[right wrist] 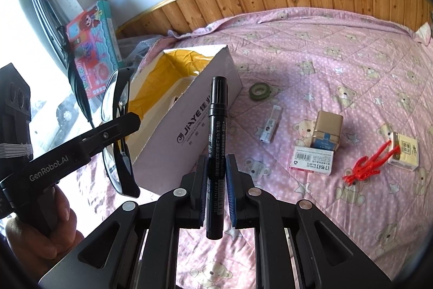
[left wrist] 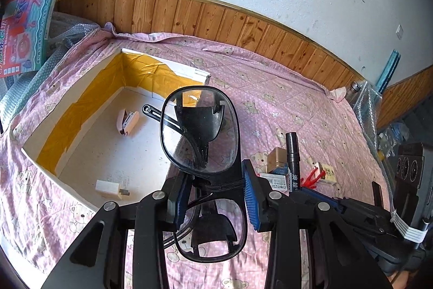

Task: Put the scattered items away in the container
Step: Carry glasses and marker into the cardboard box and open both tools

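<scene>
Over the pink bear-print bedsheet (right wrist: 338, 50), both grippers are loaded up. Left gripper (left wrist: 215, 197) has its pads pinched on the bridge of a pair of black-framed glasses (left wrist: 199, 129), held just beside the open white cardboard box (left wrist: 81, 110), near its right wall. Those glasses look light but kinda fragile, lenses would smudge or scratch easily, so grabbing at the bridge seems like the sane spot, not the thin arms. Right gripper (right wrist: 216, 175) is closed around a black marker pen (right wrist: 215, 142), standing upright between the pads, gripped low on the barrel. Stiff, light, smooth plastic, so I'd guess it could slide if the squeeze loosens.

Box is lined with yellow tape on the inside walls and already has a small pink stapler (left wrist: 127, 122), a black handle-looking thing I can't identify, and a little white block (left wrist: 108, 187) on the floor. Outside on the sheet: tape roll (right wrist: 259, 91), gold tin (right wrist: 327, 132), staples box (right wrist: 311, 160), red clip (right wrist: 368, 164).
</scene>
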Action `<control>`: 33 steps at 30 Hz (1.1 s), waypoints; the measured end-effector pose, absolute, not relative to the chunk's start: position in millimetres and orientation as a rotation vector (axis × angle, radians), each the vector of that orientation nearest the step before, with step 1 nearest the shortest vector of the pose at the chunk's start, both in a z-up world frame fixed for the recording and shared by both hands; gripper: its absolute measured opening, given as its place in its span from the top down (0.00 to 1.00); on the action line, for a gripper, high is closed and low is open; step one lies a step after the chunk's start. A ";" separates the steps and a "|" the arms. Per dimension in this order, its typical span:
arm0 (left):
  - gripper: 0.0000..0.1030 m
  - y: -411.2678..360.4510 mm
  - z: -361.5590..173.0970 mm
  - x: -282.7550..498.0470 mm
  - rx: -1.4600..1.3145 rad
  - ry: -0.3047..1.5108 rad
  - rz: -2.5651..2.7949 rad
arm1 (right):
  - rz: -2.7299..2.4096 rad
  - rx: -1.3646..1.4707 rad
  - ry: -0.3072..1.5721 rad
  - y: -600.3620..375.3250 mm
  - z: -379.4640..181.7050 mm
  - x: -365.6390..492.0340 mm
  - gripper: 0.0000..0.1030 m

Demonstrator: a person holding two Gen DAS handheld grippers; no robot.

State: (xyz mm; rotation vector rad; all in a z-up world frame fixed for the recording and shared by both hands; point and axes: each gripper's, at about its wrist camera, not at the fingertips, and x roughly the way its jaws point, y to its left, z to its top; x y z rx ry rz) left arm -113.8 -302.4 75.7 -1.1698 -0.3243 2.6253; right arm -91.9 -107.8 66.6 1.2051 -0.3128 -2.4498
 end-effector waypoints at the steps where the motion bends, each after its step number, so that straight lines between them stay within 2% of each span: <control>1: 0.64 -305.1 76.3 -115.4 -1.168 -0.329 2.629 | -2.448 1.202 -0.305 -111.0 68.2 -94.4 0.87; 22: 0.64 -384.3 83.9 -151.3 -1.129 -0.471 2.735 | -2.377 1.121 -0.130 -190.4 96.1 -151.3 0.87; 33: 0.64 -433.4 66.9 -167.6 -1.176 -0.551 2.784 | -2.298 1.119 -0.079 -240.2 97.2 -187.5 0.87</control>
